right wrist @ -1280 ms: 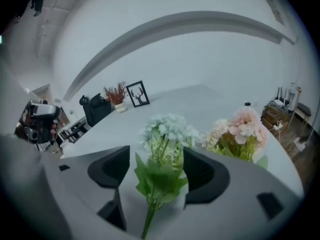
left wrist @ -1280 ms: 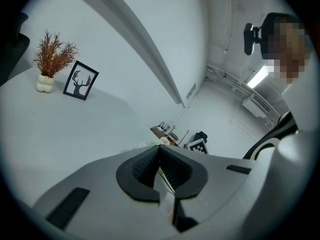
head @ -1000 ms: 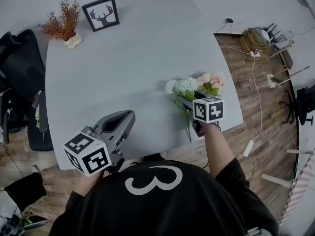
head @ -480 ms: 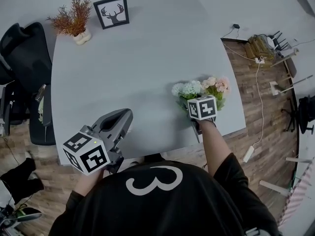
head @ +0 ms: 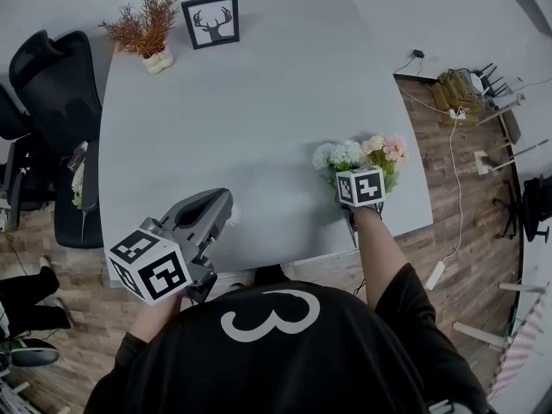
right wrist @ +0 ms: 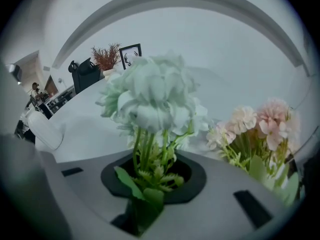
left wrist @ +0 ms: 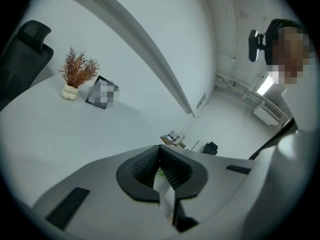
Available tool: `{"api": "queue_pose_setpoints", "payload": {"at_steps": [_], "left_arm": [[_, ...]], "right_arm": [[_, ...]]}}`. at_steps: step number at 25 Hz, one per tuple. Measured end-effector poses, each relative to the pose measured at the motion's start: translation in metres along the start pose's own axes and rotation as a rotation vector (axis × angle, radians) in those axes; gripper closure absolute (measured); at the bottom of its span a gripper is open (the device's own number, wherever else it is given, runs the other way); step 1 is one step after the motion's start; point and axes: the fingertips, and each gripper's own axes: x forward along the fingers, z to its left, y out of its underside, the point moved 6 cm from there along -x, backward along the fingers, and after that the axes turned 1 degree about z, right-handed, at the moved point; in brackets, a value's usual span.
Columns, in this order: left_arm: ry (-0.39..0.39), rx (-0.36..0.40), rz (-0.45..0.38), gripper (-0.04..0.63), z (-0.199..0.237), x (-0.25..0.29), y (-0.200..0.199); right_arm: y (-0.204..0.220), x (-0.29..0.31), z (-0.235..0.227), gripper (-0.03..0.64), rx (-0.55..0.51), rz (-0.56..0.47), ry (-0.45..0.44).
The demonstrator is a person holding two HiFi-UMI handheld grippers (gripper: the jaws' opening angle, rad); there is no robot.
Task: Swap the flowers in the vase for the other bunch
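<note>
A pale green-white flower bunch (head: 336,155) lies near the table's (head: 259,102) right front edge, with a pink bunch (head: 385,149) just to its right. My right gripper (head: 349,178) points steeply down over the green bunch's stems. In the right gripper view the green bunch (right wrist: 150,96) rises from between the jaws; the right gripper (right wrist: 152,164) is closing on its stems, and the pink bunch (right wrist: 265,121) lies free beside it. A small white vase (head: 157,60) of rust-coloured dried sprigs stands at the far left corner. My left gripper (head: 226,200) hovers shut at the front edge, holding nothing I can make out.
A framed deer picture (head: 210,21) stands next to the vase. Black office chairs (head: 47,76) sit off the table's left side. Cables and a power strip (head: 440,266) lie on the wooden floor to the right. In the left gripper view the vase (left wrist: 70,91) is far across the table.
My right gripper has sunk onto the green bunch's stems beside the pink bunch. The left gripper has barely shifted at the front edge.
</note>
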Motion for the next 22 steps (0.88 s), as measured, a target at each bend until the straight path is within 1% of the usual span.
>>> {"api": "queue_pose_setpoints", "payload": {"at_steps": [4, 9, 15, 19, 22], "left_arm": [[-0.01, -0.004, -0.012, 0.584, 0.0, -0.015, 0.002], [-0.015, 0.007, -0.029, 0.584, -0.003, -0.033, 0.006], [-0.01, 0.026, -0.049, 0.584, -0.009, -0.057, 0.011], [-0.017, 0.033, -0.059, 0.584, -0.014, -0.073, 0.013], [-0.023, 0.038, -0.079, 0.584, -0.018, -0.085, 0.013]], "right_arm": [[0.0, -0.012, 0.004, 0.531, -0.004, -0.038, 0.033], [-0.009, -0.038, 0.016, 0.535, -0.004, -0.13, 0.047], [-0.039, -0.09, 0.041, 0.534, 0.009, -0.38, 0.028], [-0.066, -0.131, 0.073, 0.535, -0.061, -0.532, 0.007], [-0.087, -0.165, 0.101, 0.535, -0.11, -0.658, -0.044]]}}
